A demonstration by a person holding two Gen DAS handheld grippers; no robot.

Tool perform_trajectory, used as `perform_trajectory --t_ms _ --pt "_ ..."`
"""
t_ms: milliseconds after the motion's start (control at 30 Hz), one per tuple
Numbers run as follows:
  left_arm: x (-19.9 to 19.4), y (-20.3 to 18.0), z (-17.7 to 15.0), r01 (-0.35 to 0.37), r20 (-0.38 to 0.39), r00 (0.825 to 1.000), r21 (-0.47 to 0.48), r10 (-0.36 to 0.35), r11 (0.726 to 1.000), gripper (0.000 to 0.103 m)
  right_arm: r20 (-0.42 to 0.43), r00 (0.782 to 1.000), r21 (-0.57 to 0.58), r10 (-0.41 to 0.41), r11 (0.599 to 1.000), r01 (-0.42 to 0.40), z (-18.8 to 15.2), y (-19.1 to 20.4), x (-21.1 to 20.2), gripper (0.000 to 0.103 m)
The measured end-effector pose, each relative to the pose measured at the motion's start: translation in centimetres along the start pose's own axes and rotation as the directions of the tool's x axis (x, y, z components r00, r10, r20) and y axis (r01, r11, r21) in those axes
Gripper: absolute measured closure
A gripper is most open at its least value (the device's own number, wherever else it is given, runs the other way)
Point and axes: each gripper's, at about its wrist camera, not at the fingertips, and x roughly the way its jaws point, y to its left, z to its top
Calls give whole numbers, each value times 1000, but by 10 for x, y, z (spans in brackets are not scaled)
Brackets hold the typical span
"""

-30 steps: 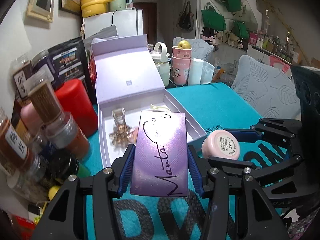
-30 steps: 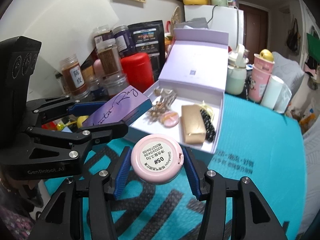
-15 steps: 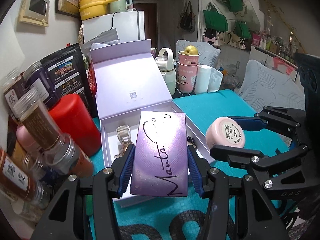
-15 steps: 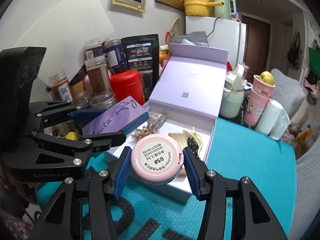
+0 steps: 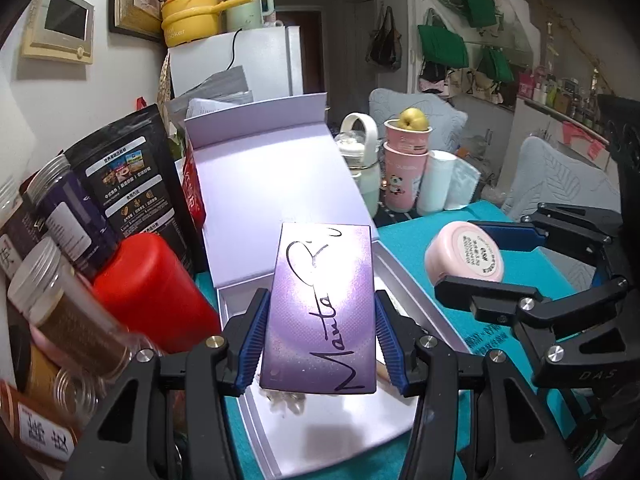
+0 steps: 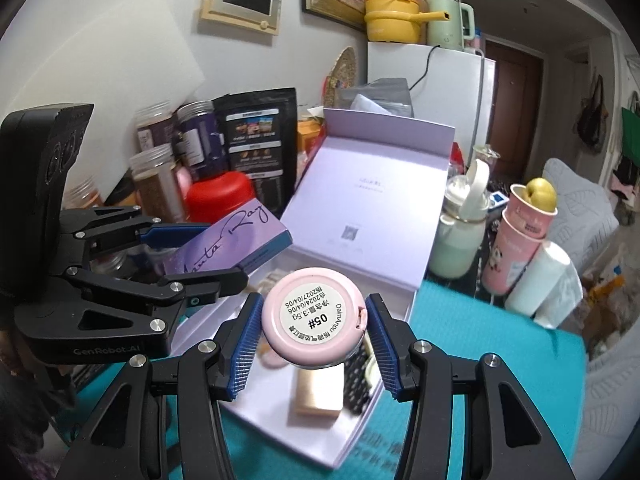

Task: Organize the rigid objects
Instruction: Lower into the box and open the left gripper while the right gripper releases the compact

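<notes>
My left gripper (image 5: 320,336) is shut on a flat purple "Manta Ray" box (image 5: 322,308) and holds it over the left part of the open lilac gift box (image 5: 360,440). My right gripper (image 6: 312,340) is shut on a round pink compact (image 6: 314,324) with a white label, held above the gift box (image 6: 384,208). Inside the gift box lie a gold bar-shaped case (image 6: 318,396), a dark beaded item (image 6: 356,376) and a pink piece (image 6: 272,356). The purple box (image 6: 232,244) and the pink compact (image 5: 466,256) each show in the other wrist view.
Spice jars (image 5: 68,320), a red canister (image 5: 148,292) and a black pouch (image 5: 132,184) crowd the left. A mint bottle (image 6: 460,240), stacked pink cups with a fruit (image 6: 520,252) and a white roll (image 6: 540,280) stand behind on the teal mat (image 6: 500,380).
Both grippers have moved forward and up over the gift box, still holding their objects. The box and its contents now lie beneath the grippers.
</notes>
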Motion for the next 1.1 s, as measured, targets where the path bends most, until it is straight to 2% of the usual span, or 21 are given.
perform_trajectory --t_ms 467,833,1100 --pt "63 13 12 11 -96 995 -20 -12 1000 52 -47 999 33 12 999 -10 14 -29 47 52" --pt "102 9 2 22 -194 981 0 -21 1000 52 -98 995 67 28 998 -21 1 -40 79 52" --pt "119 5 -1 3 -227 974 9 -1 1000 53 -143 989 85 26 996 -14 -11 -53 97 52"
